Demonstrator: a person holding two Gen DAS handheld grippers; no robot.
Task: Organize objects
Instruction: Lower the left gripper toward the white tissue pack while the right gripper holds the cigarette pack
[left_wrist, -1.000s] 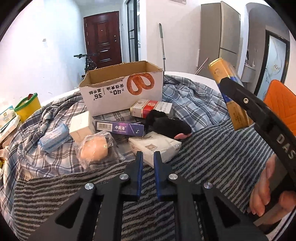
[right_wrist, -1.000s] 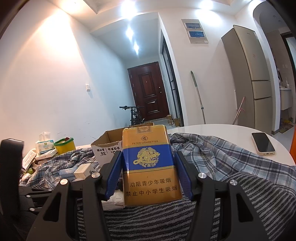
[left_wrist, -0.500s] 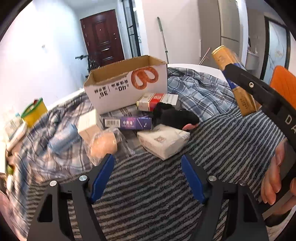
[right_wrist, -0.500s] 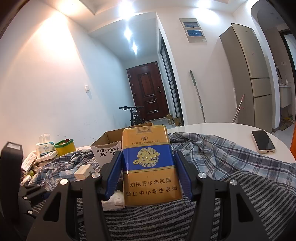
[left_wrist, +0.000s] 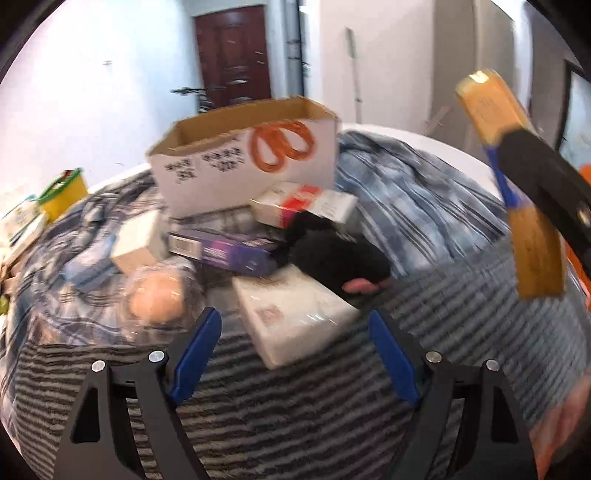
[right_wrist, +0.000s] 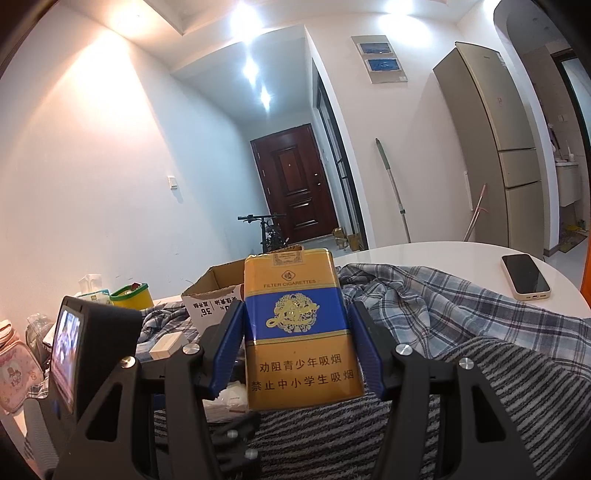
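The right gripper (right_wrist: 297, 345) has its jaws clamped on the sides of an upright gold-and-blue cigarette pack (right_wrist: 301, 334). Behind the pack stands an open cardboard box (right_wrist: 214, 295) on plaid cloth (right_wrist: 424, 306). A phone (right_wrist: 525, 276) lies on the white tabletop (right_wrist: 436, 254) at right. A yellow tub (right_wrist: 133, 297) sits far left.

Packs (left_wrist: 291, 314) before cardboard box (left_wrist: 243, 166)

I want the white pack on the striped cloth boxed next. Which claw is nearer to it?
Left. The left claw, opening and empty, is right at the white pack. The right claw is off to its right, raised, gripping the gold cigarette pack.
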